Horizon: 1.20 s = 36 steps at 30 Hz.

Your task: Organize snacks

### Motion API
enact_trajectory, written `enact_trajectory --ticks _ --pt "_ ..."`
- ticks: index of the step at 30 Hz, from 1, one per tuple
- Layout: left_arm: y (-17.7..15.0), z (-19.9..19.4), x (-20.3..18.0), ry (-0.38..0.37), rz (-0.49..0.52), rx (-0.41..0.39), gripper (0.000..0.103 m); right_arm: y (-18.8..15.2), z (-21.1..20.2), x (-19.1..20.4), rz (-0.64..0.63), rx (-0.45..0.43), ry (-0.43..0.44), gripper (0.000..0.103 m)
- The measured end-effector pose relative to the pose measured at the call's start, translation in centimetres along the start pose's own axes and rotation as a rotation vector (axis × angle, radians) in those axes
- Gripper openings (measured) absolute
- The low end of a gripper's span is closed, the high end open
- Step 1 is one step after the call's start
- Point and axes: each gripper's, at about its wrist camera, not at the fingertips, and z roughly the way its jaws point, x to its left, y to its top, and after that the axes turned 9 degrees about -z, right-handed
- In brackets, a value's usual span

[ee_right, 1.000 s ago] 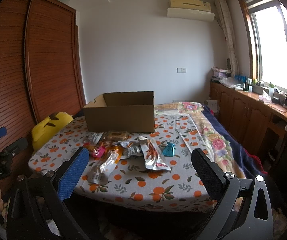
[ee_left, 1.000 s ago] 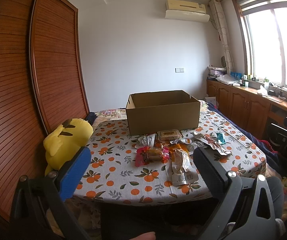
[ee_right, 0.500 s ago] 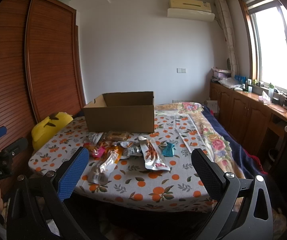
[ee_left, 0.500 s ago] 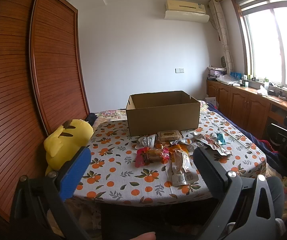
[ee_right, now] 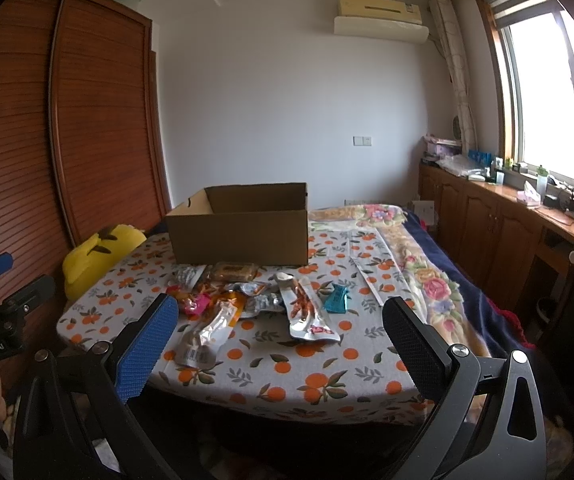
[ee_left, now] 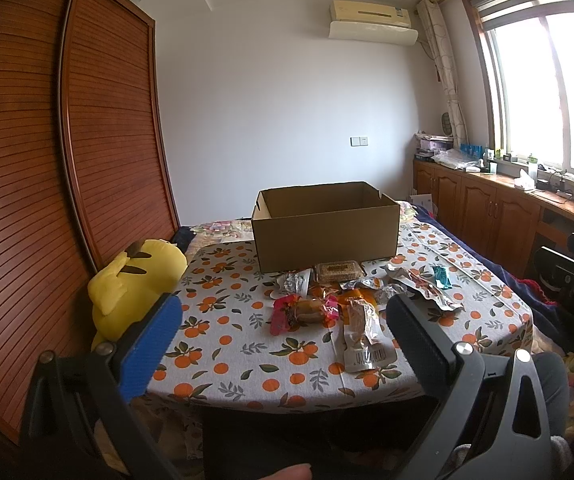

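I see my left claw [ee_left: 283,336] spread apart and holding nothing, my right claw [ee_right: 281,338] likewise apart, both short of the bench [ee_right: 327,376], snacks [ee_right: 247,300] heaped mid-bench, just before the open cardboard box [ee_right: 239,228].

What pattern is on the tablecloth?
Oranges with green leaves on white tablecloth, clearest in the left wrist view.

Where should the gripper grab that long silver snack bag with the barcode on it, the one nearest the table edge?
Probably by the barcode end of the long silver snack bag. It lies flat, lengthwise toward the near edge of the table, with that end closest. Either gripper, say the left gripper, could come in low from the near side and pinch that end.
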Motion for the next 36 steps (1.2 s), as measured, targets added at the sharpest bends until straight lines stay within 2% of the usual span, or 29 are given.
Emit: enact_trajectory --ticks 15,24,30,36 --pt "0.4 -0.2 0.2 -0.004 0.001 0.014 0.103 -0.1 0.0 -0.1 0.002 0.003 0.001 0.103" --pt "-0.9 3.0 0.4 -0.007 0.009 0.083 0.103 -1.1 1.1 -1.7 0.002 0.034 -0.005 0.103" --pt "-1.3 6.1 -0.5 -0.056 0.009 0.169 0.103 -1.4 3.9 -3.3 -0.020 0.079 0.029 0.103" --pt "-1.7 8.8 -2.0 -0.141 0.014 0.236 0.102 -1.8 7.2 -4.3 -0.053 0.147 0.116 0.103"
